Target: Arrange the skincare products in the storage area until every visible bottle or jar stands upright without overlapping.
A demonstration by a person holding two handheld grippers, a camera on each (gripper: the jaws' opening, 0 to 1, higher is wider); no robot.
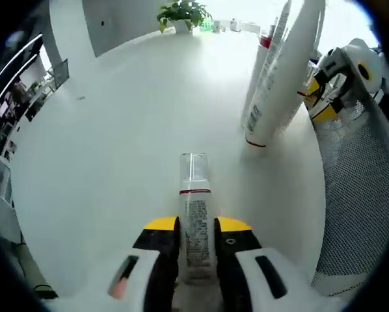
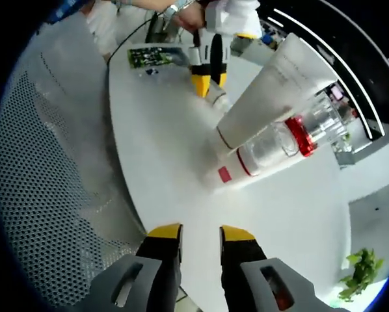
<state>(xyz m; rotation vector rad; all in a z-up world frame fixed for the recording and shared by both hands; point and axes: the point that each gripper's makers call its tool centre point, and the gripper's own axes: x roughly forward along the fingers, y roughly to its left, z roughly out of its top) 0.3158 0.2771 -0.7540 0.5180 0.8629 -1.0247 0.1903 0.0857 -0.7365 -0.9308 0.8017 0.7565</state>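
white table, upright tubes, potted plant

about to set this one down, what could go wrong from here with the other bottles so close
The left tool is shut on a small clear-capped bottle. Risks:
1. It is slim, so it may topple on release if it goes down tilted.
2. The tall white tube and the red-banded bottle stand close together by the mesh basket; a nudge could knock both over.
3. The open right tool hangs close to that pair and could clip it.
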